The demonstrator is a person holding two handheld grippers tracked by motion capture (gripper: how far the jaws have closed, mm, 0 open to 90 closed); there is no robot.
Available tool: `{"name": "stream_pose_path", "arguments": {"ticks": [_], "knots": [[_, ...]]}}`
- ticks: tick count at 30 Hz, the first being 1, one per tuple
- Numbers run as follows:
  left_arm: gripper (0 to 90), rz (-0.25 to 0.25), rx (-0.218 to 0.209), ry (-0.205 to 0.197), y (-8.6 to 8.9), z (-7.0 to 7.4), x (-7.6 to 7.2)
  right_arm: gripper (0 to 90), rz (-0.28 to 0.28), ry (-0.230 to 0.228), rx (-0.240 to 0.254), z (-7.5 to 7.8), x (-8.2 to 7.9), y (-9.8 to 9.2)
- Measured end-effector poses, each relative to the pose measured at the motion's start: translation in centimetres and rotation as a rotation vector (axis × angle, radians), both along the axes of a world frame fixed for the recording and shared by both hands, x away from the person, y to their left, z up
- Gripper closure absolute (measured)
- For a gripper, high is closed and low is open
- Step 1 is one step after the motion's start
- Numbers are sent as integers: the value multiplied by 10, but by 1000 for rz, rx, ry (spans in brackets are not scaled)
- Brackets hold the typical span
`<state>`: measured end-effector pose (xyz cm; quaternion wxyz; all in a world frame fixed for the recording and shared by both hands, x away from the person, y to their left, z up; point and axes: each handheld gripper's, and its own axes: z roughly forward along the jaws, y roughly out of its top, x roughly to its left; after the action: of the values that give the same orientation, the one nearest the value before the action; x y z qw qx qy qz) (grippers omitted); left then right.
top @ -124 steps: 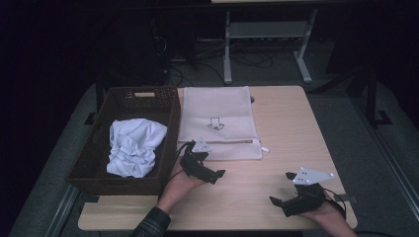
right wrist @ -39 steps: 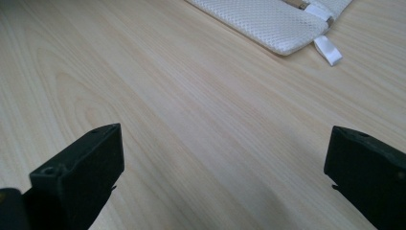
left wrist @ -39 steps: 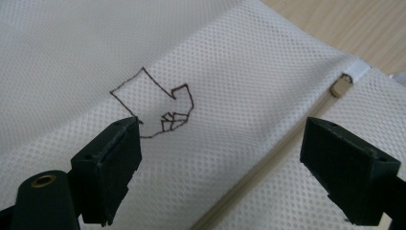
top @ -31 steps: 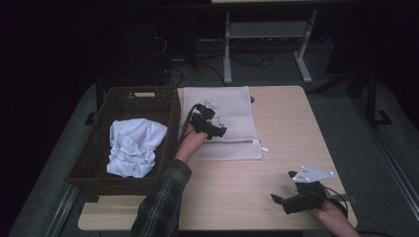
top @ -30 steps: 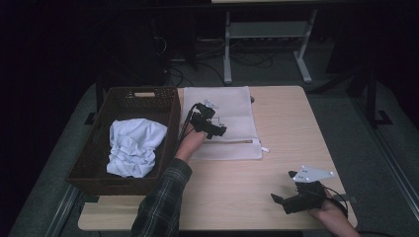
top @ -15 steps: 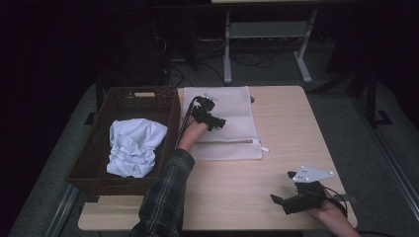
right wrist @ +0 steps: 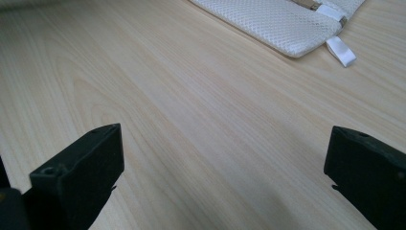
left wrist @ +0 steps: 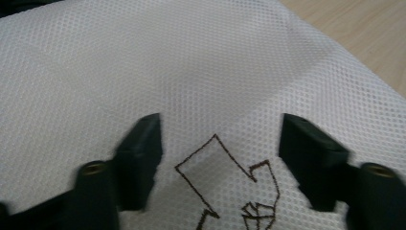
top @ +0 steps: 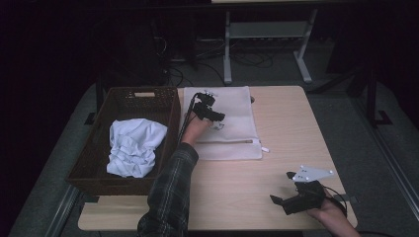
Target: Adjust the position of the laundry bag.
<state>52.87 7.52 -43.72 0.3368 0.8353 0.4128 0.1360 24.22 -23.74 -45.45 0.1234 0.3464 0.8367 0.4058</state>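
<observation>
the left tongs (top: 211, 114) hang low over the white mesh bag (top: 232, 129), which lies flat on the table (top: 296, 143) just beside the brown wicker basket (top: 99, 163). in the left gripper view the left tongs (left wrist: 218, 143) straddle the brown stitched emblem (left wrist: 225, 184) on the mesh; their jaws have just been closing, yet a gap remains and the pads press on nothing, so they are released, with only flat mesh under them. the sleeve (top: 170, 192) of the left arm is plaid and reaches up along the basket's right wall. a crumpled white cloth (top: 132, 147) sits inside the basket. the right tongs (top: 281, 203) rest near the table's front right corner, well apart from the bag. in the right gripper view the right tongs (right wrist: 222, 163) gape wide over bare wood, released, with the bag's corner and its white tab (right wrist: 341, 51) farther off.
</observation>
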Motion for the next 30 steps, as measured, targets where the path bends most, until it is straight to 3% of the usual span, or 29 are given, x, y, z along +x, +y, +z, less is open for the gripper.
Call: {"name": "stream_pose_path", "arguments": {"ticks": [4,6,12,14,17,21,30], "knots": [[613,13,30,-13,-1,-3,3,0,1,3,8,1,0,0],[719,17,19,-6,-1,-5,5,0,3,0,9,1,0,0],[896,14,-7,18,-1,-13,9,0,4,-3,13,2,0,-1],[898,19,-15,25,-1,-16,10,0,1,0,16,2,0,-1],[899,24,7,30,-3,-22,11,0,1,-1,17,3,0,-2],[899,31,-6,57,-1,-27,12,0,1,-4,20,3,1,-2],[900,18,-16,85,-2,-26,7,0,0,-7,26,4,0,-2]]}}
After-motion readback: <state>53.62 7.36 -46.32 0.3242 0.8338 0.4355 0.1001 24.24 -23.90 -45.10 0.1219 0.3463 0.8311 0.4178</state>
